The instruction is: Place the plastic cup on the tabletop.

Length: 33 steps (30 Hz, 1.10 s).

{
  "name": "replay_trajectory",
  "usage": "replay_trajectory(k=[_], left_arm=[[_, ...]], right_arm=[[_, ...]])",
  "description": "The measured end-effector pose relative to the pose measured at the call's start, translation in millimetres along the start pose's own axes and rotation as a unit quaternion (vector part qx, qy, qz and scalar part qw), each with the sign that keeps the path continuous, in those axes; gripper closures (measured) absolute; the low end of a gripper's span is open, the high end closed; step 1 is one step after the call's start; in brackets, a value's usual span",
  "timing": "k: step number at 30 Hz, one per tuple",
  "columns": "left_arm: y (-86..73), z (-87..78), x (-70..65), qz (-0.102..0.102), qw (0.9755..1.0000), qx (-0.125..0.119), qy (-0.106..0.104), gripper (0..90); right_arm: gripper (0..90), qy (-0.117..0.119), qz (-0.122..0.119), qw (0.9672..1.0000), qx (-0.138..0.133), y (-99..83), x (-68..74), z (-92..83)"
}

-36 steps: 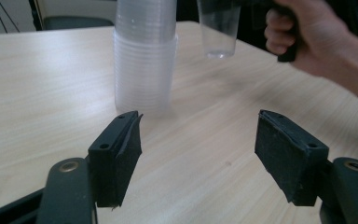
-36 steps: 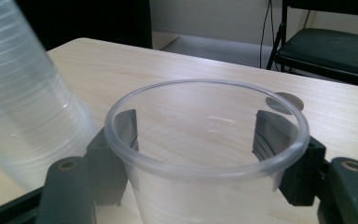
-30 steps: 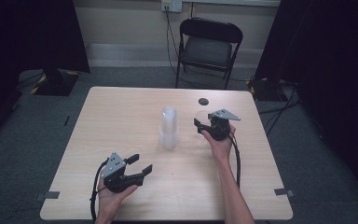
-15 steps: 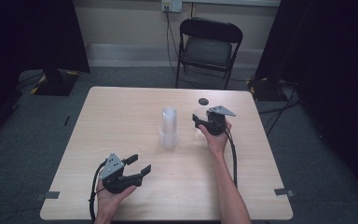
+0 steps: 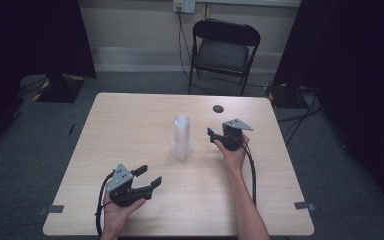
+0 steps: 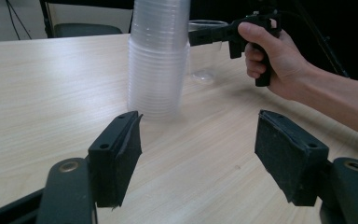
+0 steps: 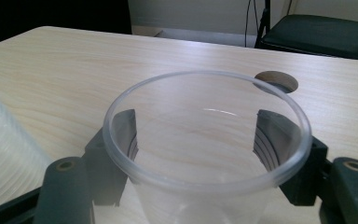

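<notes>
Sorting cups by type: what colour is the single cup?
Colourless clear plastic cup, best in the right gripper view.

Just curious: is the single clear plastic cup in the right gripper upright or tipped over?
Upright: the clear plastic cup has its round rim facing up, base on the table.

A light wood-grain table point(image 5: 130, 125) stands at the centre of the frame on grey carpet point(image 5: 40, 150). Beyond its far edge, at upper centre, a black folding chair point(image 5: 223, 52) faces a pale wall point(image 5: 130, 25) with a wall socket point(image 5: 183, 6) at top centre. Black curtains point(image 5: 350, 60) hang at upper left and along the right side. Tape marks point(image 5: 305, 205) lie on the carpet near the table's lower corners.
</notes>
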<state>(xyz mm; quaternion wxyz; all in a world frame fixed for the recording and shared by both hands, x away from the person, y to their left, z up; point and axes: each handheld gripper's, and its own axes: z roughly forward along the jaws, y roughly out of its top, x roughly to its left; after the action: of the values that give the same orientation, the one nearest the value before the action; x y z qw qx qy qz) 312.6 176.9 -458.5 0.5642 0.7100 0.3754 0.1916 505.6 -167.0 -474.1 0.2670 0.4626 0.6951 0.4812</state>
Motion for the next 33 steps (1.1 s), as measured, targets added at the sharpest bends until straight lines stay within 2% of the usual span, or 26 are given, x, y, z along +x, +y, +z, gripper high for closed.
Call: replay_trajectory(k=[4,7,9,15,18,20,23,29,33], left_arm=[[0.7,0.6,-1.0,0.0,1.0,0.0,0.001,31.3],[0.6,2.1,-0.9,-0.001,1.0,0.002,0.001,31.3],[0.3,2.8,-1.0,0.002,1.0,0.006,0.002,31.3],[0.7,2.7,0.4,-0.004,0.9999,0.008,0.008,31.1],[1.4,2.7,0.9,-0.005,0.9999,0.01,0.01,30.3],[1.6,2.8,0.5,-0.005,0.9999,0.011,0.01,30.2],[1.6,3.6,-0.1,-0.005,0.9999,0.013,0.01,29.8],[2.8,5.6,-0.8,-0.005,0.9998,0.015,0.012,27.4],[4.7,6.7,-2.1,0.004,0.9996,0.021,0.018,26.7]], right_arm=[[29.7,0.002,-0.011,0.9999,0.005,-1.8,4.2,-3.0],[28.9,0.005,-0.005,0.9999,0.009,-2.9,4.5,-4.7],[27.2,0.014,0.011,0.9996,0.02,-4.2,3.9,-5.6],[26.9,0.021,0.019,0.9991,0.032,-4.8,3.2,-4.4],[25.4,0.023,0.014,0.999,0.037,-4.3,3.7,-4.3],[19.5,0.02,0.021,0.9987,0.041,-5.4,2.6,-3.8],[15.8,0.018,0.031,0.9985,0.041,-6.2,2.6,-3.7],[14.8,0.019,0.035,0.9982,0.046,-7.5,2.6,-6.1],[14.8,0.017,0.038,0.9976,0.055,-9.6,0.8,-7.7]])
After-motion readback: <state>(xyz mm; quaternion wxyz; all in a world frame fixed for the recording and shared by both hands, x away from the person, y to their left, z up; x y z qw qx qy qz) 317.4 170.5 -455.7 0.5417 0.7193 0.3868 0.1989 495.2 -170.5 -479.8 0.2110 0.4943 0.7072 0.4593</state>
